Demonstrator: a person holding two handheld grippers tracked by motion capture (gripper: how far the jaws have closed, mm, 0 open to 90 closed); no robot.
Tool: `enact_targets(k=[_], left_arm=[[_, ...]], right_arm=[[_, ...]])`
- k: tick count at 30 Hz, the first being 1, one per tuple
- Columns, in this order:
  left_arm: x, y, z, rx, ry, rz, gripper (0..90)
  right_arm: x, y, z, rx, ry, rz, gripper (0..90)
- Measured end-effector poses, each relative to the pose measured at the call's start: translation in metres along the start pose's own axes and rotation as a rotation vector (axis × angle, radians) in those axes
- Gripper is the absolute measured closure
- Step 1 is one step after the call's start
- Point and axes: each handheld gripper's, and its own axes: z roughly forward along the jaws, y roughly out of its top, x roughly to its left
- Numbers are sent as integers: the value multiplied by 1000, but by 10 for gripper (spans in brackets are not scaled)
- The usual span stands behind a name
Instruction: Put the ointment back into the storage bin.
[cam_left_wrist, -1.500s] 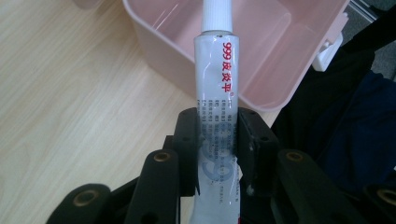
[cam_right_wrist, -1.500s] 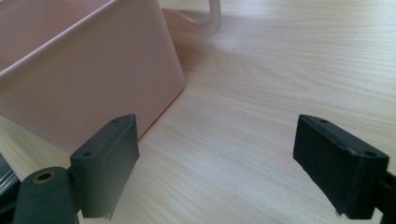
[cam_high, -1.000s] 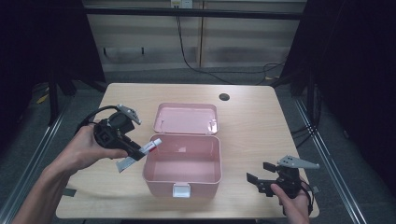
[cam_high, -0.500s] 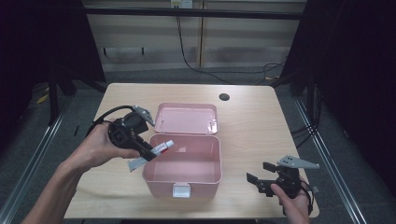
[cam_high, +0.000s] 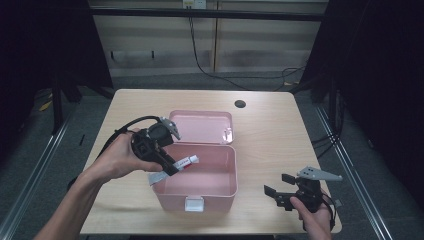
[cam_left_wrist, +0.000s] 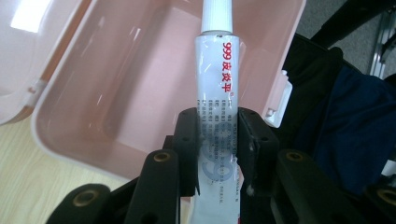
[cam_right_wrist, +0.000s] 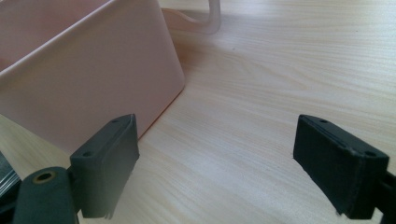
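A pink plastic box (cam_high: 200, 192) stands open in the middle of the table, its lid (cam_high: 202, 127) lying flat behind it. My left gripper (cam_high: 172, 167) hovers over the box's left wall, shut on a white ointment tube (cam_high: 184, 162) with red print. In the left gripper view the tube (cam_left_wrist: 219, 84) rises between the black pads (cam_left_wrist: 187, 140), its white cap pointing into the box's hollow (cam_left_wrist: 130, 79). My right gripper (cam_high: 280, 189) rests low near the table's front right corner, open, with nothing between its fingers (cam_right_wrist: 109, 154). The box's side wall (cam_right_wrist: 84, 79) shows at the left of that view.
The table (cam_high: 270, 135) is light wood with a round cable hole (cam_high: 240, 104) at the back. The box carries a white latch (cam_high: 194, 203) on its front. Dark floor and metal rails surround the table on all sides.
My left gripper has carried the tube rightward, from beside the box's left wall to over its opening. The right gripper has stayed where it was.
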Motion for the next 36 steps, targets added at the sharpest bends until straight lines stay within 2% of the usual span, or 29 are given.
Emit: enact_targets(k=[1, 4, 6, 7, 9, 10, 11, 13, 17, 18, 19, 22, 23, 26, 27, 31, 32, 34, 35, 36], left_arm=[[0, 3, 2, 5, -11, 8, 706], [-1, 7, 6, 13, -8, 18, 707], [-2, 11, 10, 36, -14, 30, 706], [-4, 15, 13, 51, -19, 51, 706], [-5, 17, 15, 51, -20, 54, 706], [-4, 19, 16, 59, -27, 68, 706], [-4, 21, 20, 54, -23, 51, 707], [-3, 22, 25, 61, -20, 48, 707], [-2, 27, 32, 79, -35, 54, 706], [-2, 27, 32, 79, -35, 54, 706], [-2, 29, 37, 88, -15, 61, 706], [-5, 34, 38, 89, -23, 61, 706], [-11, 41, 39, 105, -25, 90, 706], [-15, 47, 41, 116, -22, 115, 706], [-14, 50, 45, 113, -37, 121, 706], [-11, 51, 53, 119, -37, 126, 706], [-11, 52, 58, 128, -53, 147, 706], [-11, 52, 61, 129, -58, 138, 706], [-10, 52, 67, 151, -68, 139, 706], [-10, 52, 67, 151, -68, 139, 706]], right_arm=[[0, 0, 0, 2, 0, 0, 139], [0, 0, 0, 1, 1, 0, 139], [0, 0, 0, 2, 2, 0, 139], [0, 0, 0, 1, 1, 0, 139], [0, 0, 0, 3, 2, 0, 139], [0, 0, 0, 3, 2, 0, 139], [0, 0, 0, 3, 3, -1, 139], [0, 0, 0, 4, 4, 1, 139], [0, 0, 0, 5, 5, 2, 139], [0, 0, 0, 5, 5, 2, 139], [0, 0, 1, 4, 5, 1, 139], [0, 0, 1, 5, 5, 2, 139], [0, 0, 1, 5, 6, 4, 139], [0, 0, 0, 4, 6, 2, 139], [0, -1, 0, 2, 6, 2, 139], [0, -1, -1, 1, 5, 2, 139], [0, -1, -1, 0, 6, 2, 139], [0, -1, -1, -1, 8, 1, 139], [-1, -1, -1, 2, 6, 2, 139], [-1, -1, -1, 2, 6, 2, 139]])
